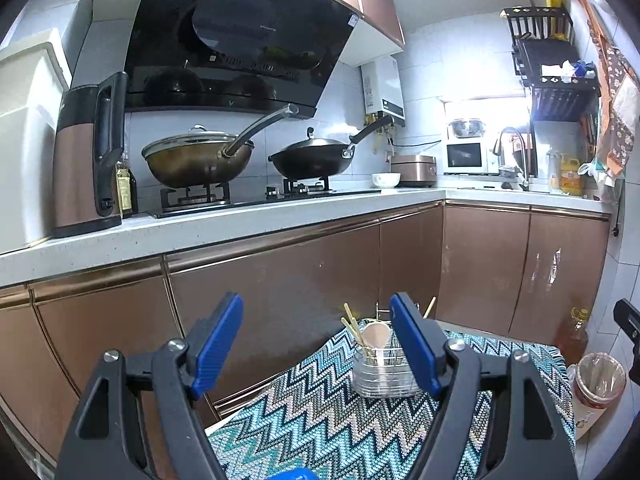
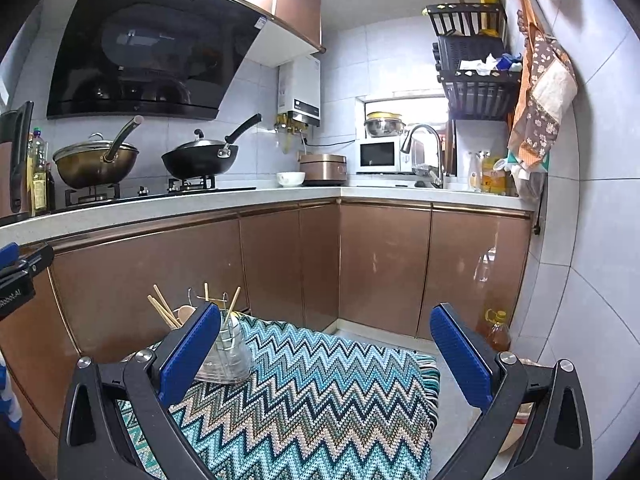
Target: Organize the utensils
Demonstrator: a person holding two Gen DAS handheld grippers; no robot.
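A wire utensil holder stands on a small table covered with a zigzag cloth. It holds wooden chopsticks and a pale spoon. My left gripper is open and empty, raised above the cloth, with the holder just behind its right finger. In the right wrist view the holder sits behind the left finger of my right gripper, which is open and empty above the cloth. Chopsticks stick up from the holder.
Brown cabinets and a white counter run behind the table, with two woks on the stove. An oil bottle and a bin stand on the floor at the right. The other gripper shows at the left edge.
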